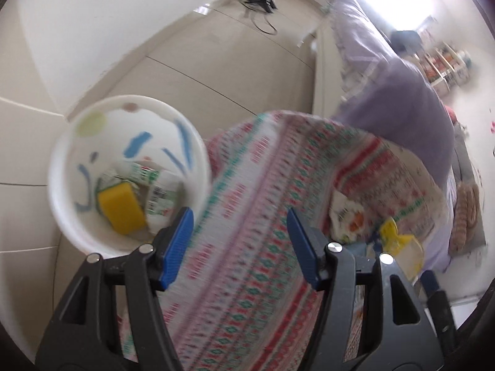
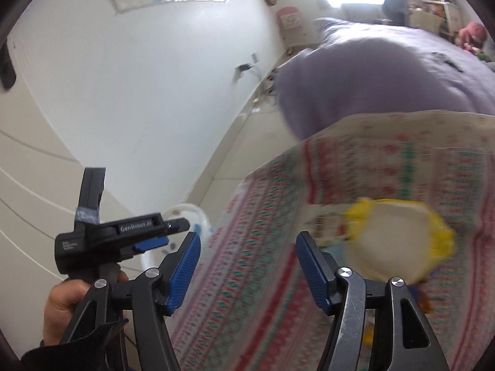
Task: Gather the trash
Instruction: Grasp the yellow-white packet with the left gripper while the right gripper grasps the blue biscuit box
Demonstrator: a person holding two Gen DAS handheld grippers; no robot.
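A white trash bin [image 1: 62,167] with blue marks stands on the floor to the left of a table with a patterned cloth [image 1: 256,247]. Inside it lie a yellow sponge [image 1: 122,211] and green-and-white wrappers [image 1: 154,185]. My left gripper [image 1: 239,235] is open and empty, over the cloth just right of the bin. More trash lies on the cloth: a yellow-and-white wrapper [image 2: 399,244] and a printed wrapper [image 1: 349,216]. My right gripper [image 2: 247,266] is open and empty, left of the yellow wrapper. The left gripper's body [image 2: 120,238] and the bin's rim [image 2: 191,213] show in the right wrist view.
A purple bedcover [image 2: 386,77] lies beyond the table. A white wall [image 2: 139,92] and a tiled floor [image 1: 201,71] are to the left, with cables [image 1: 260,3] on the floor by the wall. Shelves [image 1: 445,61] stand at the far right.
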